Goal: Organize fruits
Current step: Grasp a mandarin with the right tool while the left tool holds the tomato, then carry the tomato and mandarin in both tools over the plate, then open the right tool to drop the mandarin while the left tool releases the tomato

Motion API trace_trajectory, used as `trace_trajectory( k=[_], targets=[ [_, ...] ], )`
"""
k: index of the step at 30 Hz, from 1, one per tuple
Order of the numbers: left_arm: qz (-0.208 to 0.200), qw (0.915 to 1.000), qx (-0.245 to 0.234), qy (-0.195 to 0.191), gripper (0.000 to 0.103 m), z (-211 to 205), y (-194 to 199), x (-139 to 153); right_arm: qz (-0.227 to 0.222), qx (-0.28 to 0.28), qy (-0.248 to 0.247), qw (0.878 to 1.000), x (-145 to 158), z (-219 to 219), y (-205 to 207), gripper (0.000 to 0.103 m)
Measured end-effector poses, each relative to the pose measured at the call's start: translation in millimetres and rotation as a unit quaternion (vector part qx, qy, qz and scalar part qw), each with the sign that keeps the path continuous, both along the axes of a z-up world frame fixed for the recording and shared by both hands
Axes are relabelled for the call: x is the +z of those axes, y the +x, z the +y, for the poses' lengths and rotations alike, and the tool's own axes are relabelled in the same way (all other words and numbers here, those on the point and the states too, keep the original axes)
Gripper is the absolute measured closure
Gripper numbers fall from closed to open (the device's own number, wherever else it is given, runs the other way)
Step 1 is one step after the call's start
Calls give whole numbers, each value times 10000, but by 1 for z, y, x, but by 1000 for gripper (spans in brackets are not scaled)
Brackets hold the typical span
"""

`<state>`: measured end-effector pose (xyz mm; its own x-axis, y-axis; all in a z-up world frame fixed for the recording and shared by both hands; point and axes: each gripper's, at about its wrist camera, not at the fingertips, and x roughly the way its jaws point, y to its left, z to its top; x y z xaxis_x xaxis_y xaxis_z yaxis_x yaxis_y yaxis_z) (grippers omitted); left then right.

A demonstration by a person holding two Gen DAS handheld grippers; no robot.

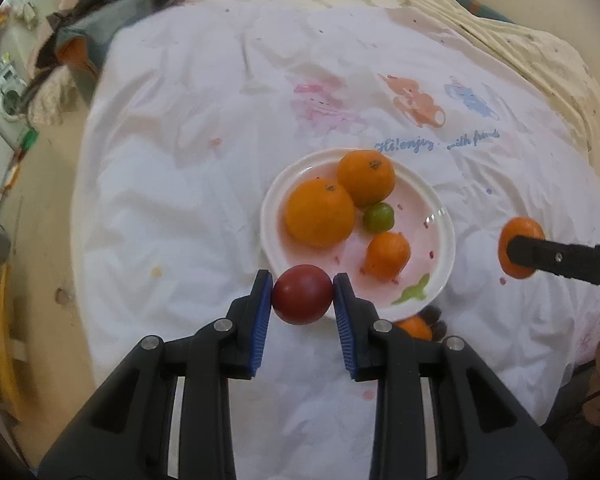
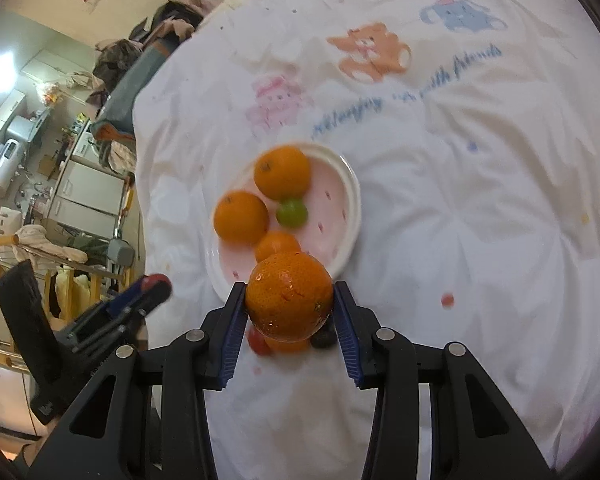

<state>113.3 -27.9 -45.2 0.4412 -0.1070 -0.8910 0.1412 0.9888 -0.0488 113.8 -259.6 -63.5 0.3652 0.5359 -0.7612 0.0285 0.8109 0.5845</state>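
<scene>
left claw [image 1: 302,294] grips a red fruit [image 1: 302,294]; right claw [image 2: 290,306] grips an orange [image 2: 289,296].

left gripper [image 1: 302,294] clamping red fruit [image 1: 302,295], possibly plum

My left gripper [image 1: 302,294] hides the near rim of the plate [image 1: 274,196]. Behind its right finger I see only parts of an orange fruit [image 1: 416,326] and something dark [image 1: 434,314]; what the dark thing is I cannot tell. In the right wrist view, the mandarin [image 2: 289,294] covers small fruits [image 2: 258,344] below it, and the plate is blurred.
</scene>
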Motion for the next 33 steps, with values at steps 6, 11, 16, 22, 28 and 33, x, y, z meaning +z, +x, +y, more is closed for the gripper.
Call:
trace_trajectory(
  k=[6, 11, 16, 22, 28, 33],
  targets=[
    [200, 9996, -82, -188, 76, -10, 22, -16, 40, 26, -26, 10000, -8, 3, 36, 59],
    [408, 9974, 146, -582, 76, -4, 29, -33, 286, 86, -151, 9994, -29, 7, 56, 59],
    [498, 9963, 152, -681, 76, -6, 31, -42, 539, 146, -132, 9984, -47, 15, 60, 59],
    [572, 9959, 168, -680, 76, -10, 35, -47, 557, 77, -139, 9983, -52, 14, 59, 57],
    [821, 9946, 226, -599, 60, -11, 37, -57, 728, -84, -4, 9973, -59, 8, 59, 53],
    [590, 9963, 318, -533, 32, -8, 33, -48, 527, -160, -15, 9985, -47, 6, 57, 39]
  ],
)
